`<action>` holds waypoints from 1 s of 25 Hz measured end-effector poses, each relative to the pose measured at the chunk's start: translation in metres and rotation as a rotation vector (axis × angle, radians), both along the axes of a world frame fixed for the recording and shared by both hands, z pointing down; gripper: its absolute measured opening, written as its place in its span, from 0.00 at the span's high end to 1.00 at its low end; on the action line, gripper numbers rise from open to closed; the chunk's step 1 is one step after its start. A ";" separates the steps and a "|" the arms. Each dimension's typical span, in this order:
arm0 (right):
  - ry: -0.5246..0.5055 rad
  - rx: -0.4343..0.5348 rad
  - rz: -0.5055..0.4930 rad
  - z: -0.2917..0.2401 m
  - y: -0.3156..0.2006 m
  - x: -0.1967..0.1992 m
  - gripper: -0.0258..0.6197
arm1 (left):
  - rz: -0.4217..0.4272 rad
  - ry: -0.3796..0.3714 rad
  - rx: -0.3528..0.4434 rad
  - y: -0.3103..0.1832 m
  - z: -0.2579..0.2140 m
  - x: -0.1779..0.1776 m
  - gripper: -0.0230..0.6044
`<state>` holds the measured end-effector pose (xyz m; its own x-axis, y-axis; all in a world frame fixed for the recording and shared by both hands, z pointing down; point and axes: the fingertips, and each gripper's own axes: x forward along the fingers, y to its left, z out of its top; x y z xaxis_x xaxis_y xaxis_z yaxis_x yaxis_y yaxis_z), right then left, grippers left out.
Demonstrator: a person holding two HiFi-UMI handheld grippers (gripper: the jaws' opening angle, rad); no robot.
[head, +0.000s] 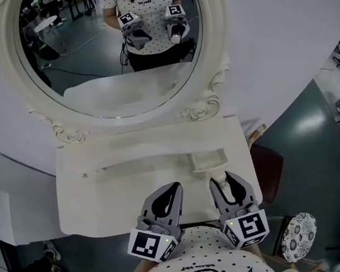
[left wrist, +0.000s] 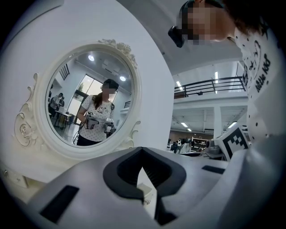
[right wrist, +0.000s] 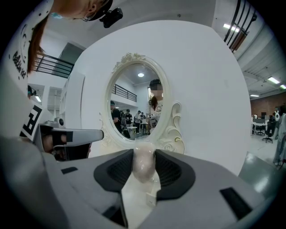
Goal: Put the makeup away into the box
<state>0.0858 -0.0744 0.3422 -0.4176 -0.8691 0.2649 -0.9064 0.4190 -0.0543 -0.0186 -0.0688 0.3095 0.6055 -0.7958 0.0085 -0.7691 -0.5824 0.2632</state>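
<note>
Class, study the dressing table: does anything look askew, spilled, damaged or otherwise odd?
Nothing stands out. The oval mirror sits upright and unbroken, the white table shows no spill, and the right gripper holds a pale rounded makeup item squarely between its fingers.

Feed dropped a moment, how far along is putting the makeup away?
Done: nothing visibly in the white box yet. In hand: right gripper clamps a pale egg-shaped sponge; left gripper is shut, empty. Left: drop it into the box.
</note>
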 end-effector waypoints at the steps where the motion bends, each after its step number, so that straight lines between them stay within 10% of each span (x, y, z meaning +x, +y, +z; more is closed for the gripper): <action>1: 0.002 -0.002 0.000 0.000 0.000 0.000 0.72 | -0.001 0.001 -0.004 0.000 0.001 0.000 0.97; 25: 0.003 -0.013 0.029 0.002 0.004 0.001 0.72 | -0.003 -0.028 -0.020 0.004 0.007 -0.009 0.97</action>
